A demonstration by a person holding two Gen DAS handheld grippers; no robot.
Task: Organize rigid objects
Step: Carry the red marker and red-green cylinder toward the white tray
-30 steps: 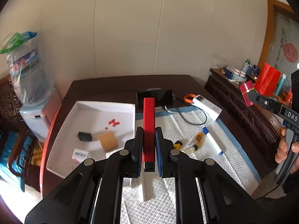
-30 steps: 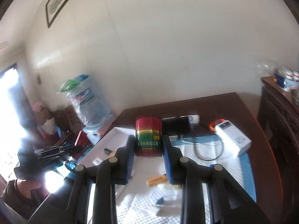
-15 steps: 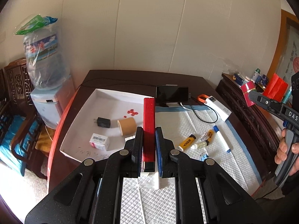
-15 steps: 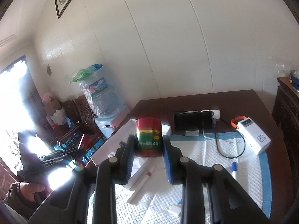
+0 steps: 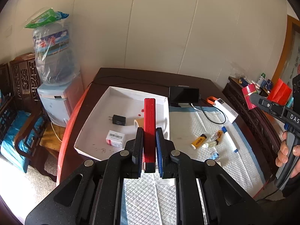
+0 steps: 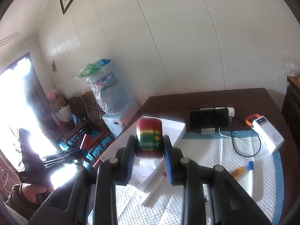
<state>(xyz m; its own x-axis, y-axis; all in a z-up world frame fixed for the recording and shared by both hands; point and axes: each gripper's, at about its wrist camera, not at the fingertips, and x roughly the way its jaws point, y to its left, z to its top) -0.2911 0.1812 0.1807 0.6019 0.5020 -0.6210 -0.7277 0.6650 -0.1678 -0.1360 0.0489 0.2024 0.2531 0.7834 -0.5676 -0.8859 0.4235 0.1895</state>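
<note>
One white box (image 5: 97, 112), one red case (image 5: 149, 116), one red-green tin (image 6: 149, 136), one power bank (image 5: 226, 109), two claws.

The tabletop (image 5: 150, 76) is dark polished wood under a white quilted cloth pad (image 5: 189, 129). The white tray (image 5: 93, 116) looks like matt card. The red case (image 5: 149, 116) is glossy plastic; the red-and-green tin (image 6: 149, 137) shines like metal.

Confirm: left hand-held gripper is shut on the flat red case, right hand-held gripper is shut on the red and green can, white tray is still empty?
Not quite: the white tray is not empty. The left wrist view shows a black charger, a small barcoded box and a tape roll in it. The rest holds: left hand-held gripper on the flat red case, right hand-held gripper on the red and green can.
</note>
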